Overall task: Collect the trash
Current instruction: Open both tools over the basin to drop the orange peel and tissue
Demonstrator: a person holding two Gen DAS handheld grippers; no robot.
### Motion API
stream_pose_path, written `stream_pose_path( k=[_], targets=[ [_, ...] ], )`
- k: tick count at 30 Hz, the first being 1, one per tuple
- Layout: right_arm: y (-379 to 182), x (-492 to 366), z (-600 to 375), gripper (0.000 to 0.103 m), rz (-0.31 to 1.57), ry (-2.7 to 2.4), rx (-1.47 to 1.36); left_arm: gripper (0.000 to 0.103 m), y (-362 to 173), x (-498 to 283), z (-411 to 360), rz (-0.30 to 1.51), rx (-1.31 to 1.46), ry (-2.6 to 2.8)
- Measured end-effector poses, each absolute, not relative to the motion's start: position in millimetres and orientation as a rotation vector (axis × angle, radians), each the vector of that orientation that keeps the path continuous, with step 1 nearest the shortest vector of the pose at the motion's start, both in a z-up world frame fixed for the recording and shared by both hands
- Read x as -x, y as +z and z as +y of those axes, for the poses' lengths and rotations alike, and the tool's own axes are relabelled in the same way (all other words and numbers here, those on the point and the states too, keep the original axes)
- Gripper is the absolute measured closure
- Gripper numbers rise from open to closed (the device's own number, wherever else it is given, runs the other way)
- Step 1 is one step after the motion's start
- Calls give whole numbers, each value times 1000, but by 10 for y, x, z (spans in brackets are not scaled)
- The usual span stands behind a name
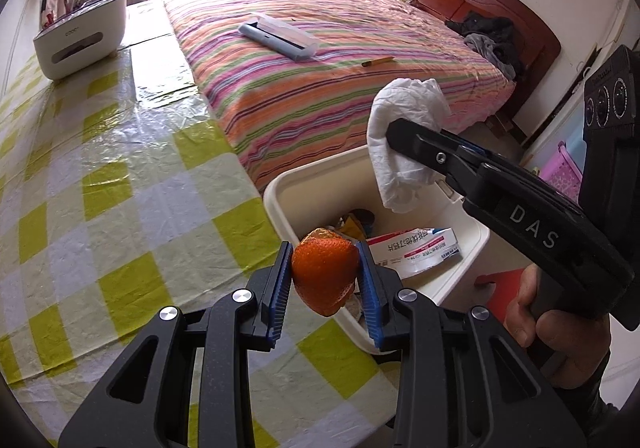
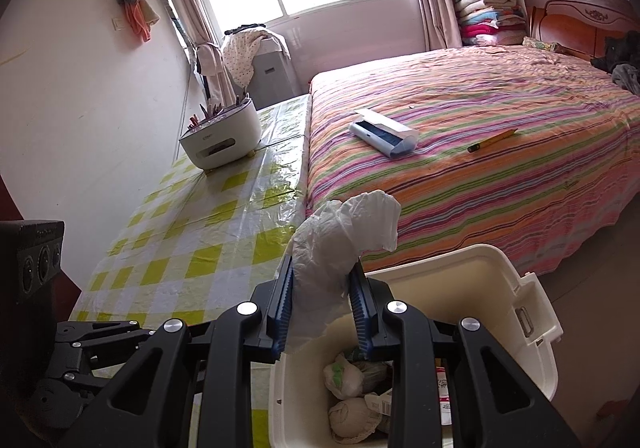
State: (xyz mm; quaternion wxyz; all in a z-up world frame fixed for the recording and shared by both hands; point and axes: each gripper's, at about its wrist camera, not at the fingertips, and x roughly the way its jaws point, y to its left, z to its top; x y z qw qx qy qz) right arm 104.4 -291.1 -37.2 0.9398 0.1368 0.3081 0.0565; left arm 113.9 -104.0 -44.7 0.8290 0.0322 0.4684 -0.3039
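Note:
My left gripper [image 1: 325, 280] is shut on a piece of orange peel [image 1: 325, 274] and holds it at the near edge of the white trash bin [image 1: 296, 184], which stands beside the table. My right gripper [image 2: 320, 300] is shut on a crumpled white tissue [image 2: 340, 240] and holds it over the bin [image 2: 516, 288]. In the left wrist view the right gripper [image 1: 400, 132] with the tissue [image 1: 404, 116] hangs above the bin's far side. The bin holds a printed carton [image 1: 416, 252] and wadded paper [image 2: 344, 376].
The table with the green checked plastic cloth [image 1: 100, 184] is to the left. A white desk organiser [image 1: 80, 36] stands at its far end. A striped bed [image 1: 320, 60] lies behind the bin, with a lint brush [image 1: 276, 36] and a pencil [image 1: 378, 62] on it.

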Motion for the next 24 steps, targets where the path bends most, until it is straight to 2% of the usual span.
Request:
stream_pose_path(
  k=[8,11,12,14,16,18,24],
  targets=[
    [-404,-1032,-3099,76,632,64,-306,71,-495,-1134,-1275,1009,-92,-679],
    [-416,-1026,-3212,74,635,47,-339,71,-516,-1150,-1381,1013,-101,-692],
    [-419,-1018,-3249,69,634,40,-352,69,-519,-1155,-1408,1015,-104,-699],
    [-417,-1000,-3294,60,628,41,-366,64,-521,-1150,-1452,1008,-112,-703],
    [-414,-973,-3338,46,620,27,-368,41,-512,-1143,-1478,992,-108,-698],
    [-405,-940,-3375,41,607,27,-382,29,-483,-1141,-1478,975,-96,-690],
    [-388,-789,-3354,41,581,-25,-341,28,-378,-1065,-1275,936,-75,-607]
  ],
)
